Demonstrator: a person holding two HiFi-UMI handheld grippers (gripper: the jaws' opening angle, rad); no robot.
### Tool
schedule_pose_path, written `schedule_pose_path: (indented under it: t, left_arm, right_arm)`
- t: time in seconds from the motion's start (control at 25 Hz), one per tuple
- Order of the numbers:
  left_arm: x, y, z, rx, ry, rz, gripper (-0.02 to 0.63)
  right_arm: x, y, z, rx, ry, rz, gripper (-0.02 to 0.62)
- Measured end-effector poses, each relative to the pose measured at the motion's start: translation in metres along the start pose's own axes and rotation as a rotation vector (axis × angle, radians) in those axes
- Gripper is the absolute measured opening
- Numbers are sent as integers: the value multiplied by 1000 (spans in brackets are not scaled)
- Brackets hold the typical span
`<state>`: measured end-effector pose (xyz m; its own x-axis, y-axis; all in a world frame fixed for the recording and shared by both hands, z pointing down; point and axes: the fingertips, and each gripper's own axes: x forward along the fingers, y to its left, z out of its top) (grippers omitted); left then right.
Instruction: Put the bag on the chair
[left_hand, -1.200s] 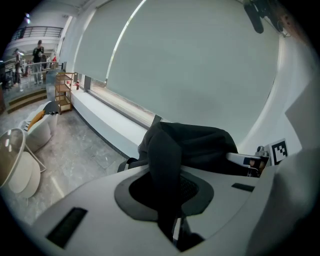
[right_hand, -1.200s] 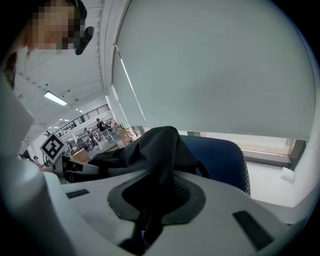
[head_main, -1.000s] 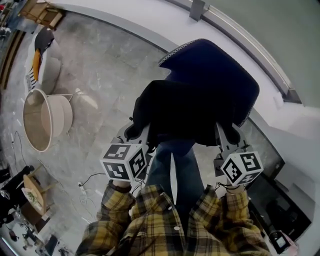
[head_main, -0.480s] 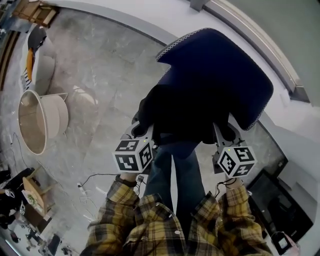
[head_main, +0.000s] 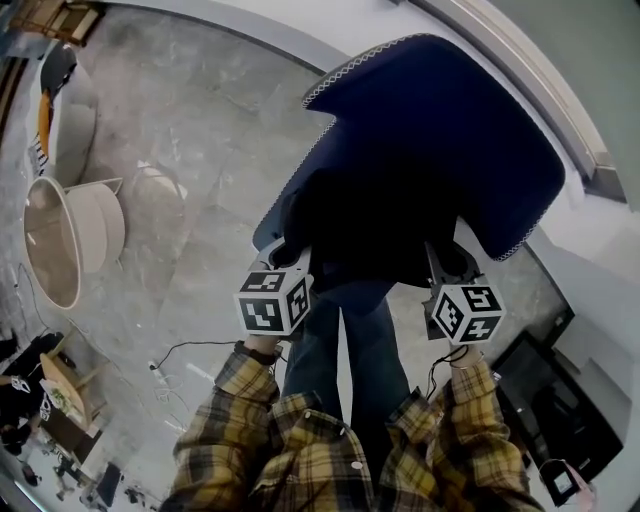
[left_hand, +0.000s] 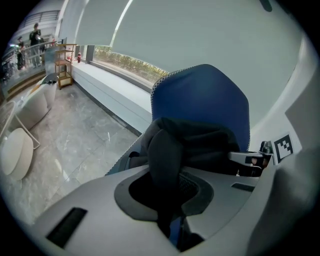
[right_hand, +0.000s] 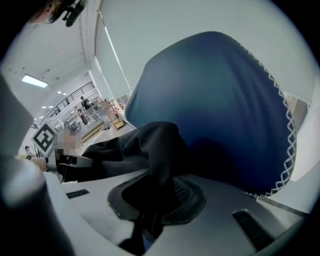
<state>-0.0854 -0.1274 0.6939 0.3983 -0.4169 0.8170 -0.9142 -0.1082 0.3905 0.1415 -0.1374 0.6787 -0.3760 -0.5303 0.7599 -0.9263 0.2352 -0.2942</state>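
Both grippers came down since a second ago. Black bag (head_main: 360, 225) now hangs low against the blue chair (head_main: 450, 120), just over its seat. Left gripper (head_main: 282, 256) and right gripper (head_main: 450, 262) jaws each pinch bag fabric. Touchdown unclear; release likely next.

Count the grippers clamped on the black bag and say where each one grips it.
2. The left gripper holds the bag at its left edge, the right gripper at its right edge, in front of the blue chair. No other gripper is in view.
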Motion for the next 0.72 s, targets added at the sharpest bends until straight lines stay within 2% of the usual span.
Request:
schedule_pose_path:
  t: [0.16,0.36,0.72]
  left_arm:
    - [11,3,-2,10,20,9,60]
    - [21,12,-16,-1,44,19,60]
    - [40,22,-43,46,117,57,64]
  right_arm:
    - [10,-1,-3,17,2,17,51]
    - [23,5,-16,-43,45,3,52]
    - [37,-6,-54,-105,139,3,60]
